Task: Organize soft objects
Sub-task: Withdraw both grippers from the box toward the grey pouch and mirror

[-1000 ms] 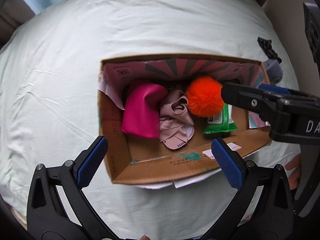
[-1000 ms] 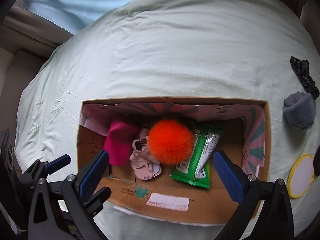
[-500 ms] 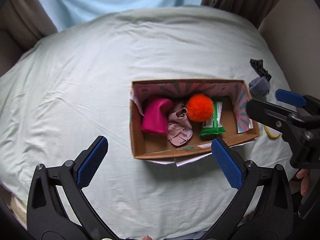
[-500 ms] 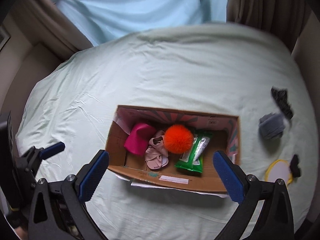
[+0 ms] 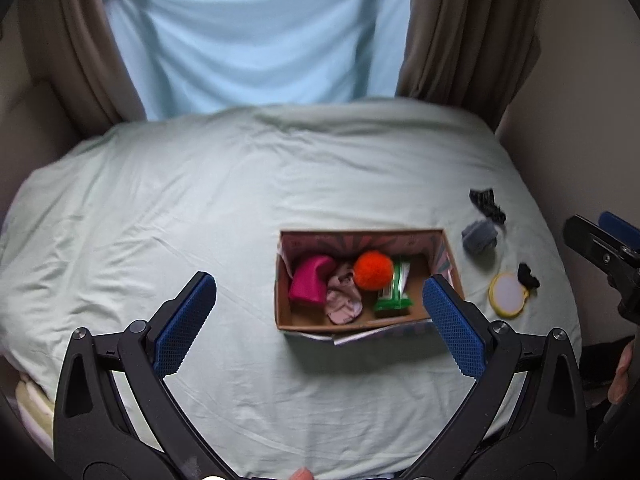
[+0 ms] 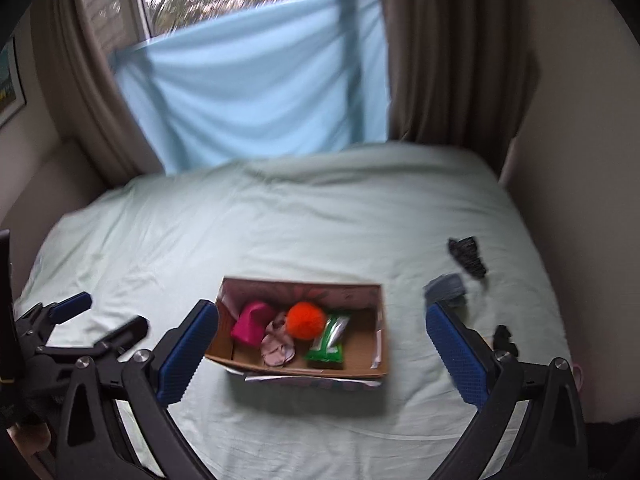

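A cardboard box (image 5: 282,304) is seen right of centre in the left wrist view, set on a pale green bedsheet (image 5: 200,220). Inside it, from left to right, are held a magenta soft item (image 5: 310,284), a crumpled pale pink cloth (image 5: 344,304), an orange pom-pom (image 5: 373,270) and a green packet (image 5: 394,294) (the pom-pom is pressed against both the cloth and the packet).

The left gripper (image 5: 320,320) is shown wide open at the bottom of that frame, with nothing held between its blue pads. The right gripper (image 6: 322,354) is likewise spread wide and empty at the bottom of the right wrist view, the box framed between its fingers.

To the right of the box, on the sheet, a grey knitted item (image 5: 479,236) is found, with a black patterned fabric piece (image 5: 486,202) just above it. Lower right of these, a round yellow-rimmed pad (image 5: 507,294) is laid, touched at its upper right edge by a small black object (image 5: 527,275). In the upper part of both frames, a light blue cloth (image 6: 256,92) is hung between brown curtains (image 6: 448,48).
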### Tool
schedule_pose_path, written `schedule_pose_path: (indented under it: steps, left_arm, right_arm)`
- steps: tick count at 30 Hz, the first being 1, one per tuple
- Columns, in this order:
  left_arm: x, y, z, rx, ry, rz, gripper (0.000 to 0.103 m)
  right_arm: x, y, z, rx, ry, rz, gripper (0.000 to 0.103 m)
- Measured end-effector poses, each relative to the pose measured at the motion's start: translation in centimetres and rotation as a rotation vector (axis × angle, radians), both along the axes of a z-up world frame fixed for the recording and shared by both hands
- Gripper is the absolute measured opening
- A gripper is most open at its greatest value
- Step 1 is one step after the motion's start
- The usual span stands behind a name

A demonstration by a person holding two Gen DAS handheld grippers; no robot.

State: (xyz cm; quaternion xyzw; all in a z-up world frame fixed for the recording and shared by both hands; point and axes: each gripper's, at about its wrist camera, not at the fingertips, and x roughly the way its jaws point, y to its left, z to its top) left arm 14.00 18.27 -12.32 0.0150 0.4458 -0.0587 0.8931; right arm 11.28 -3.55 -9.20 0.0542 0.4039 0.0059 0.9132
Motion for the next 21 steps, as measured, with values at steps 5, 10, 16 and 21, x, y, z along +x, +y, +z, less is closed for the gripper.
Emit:
schedule_pose_path:
  steps: [5,10,16,21]
  left_arm:
    - [-2.2,-0.9,3.5,0.03,-0.097,-0.004,0.103]
    - [-3.5,-2.9,5.1,0.024,-0.12,0.003,0.103]
    - [-4.7,-7.0,5.2,0.014,-0.133,-0.007,0.103]
    - [-5.3,-12.2,5.0,-0.004,-0.131,-0.043,0.103]
  right_arm:
    - [-3.0,-3.2,2.3,-0.026,-0.078,-0.067,0.103]
    - [-4.8,-6.9,2.8,-0.039,-0.091,-0.096,0.103]
    - [-7.0,-11.8,2.9,-0.044,-0.114,-0.102,0.103]
    - [-7.3,-16.5,2.5,-0.064,-0.107,-0.103,0.103]
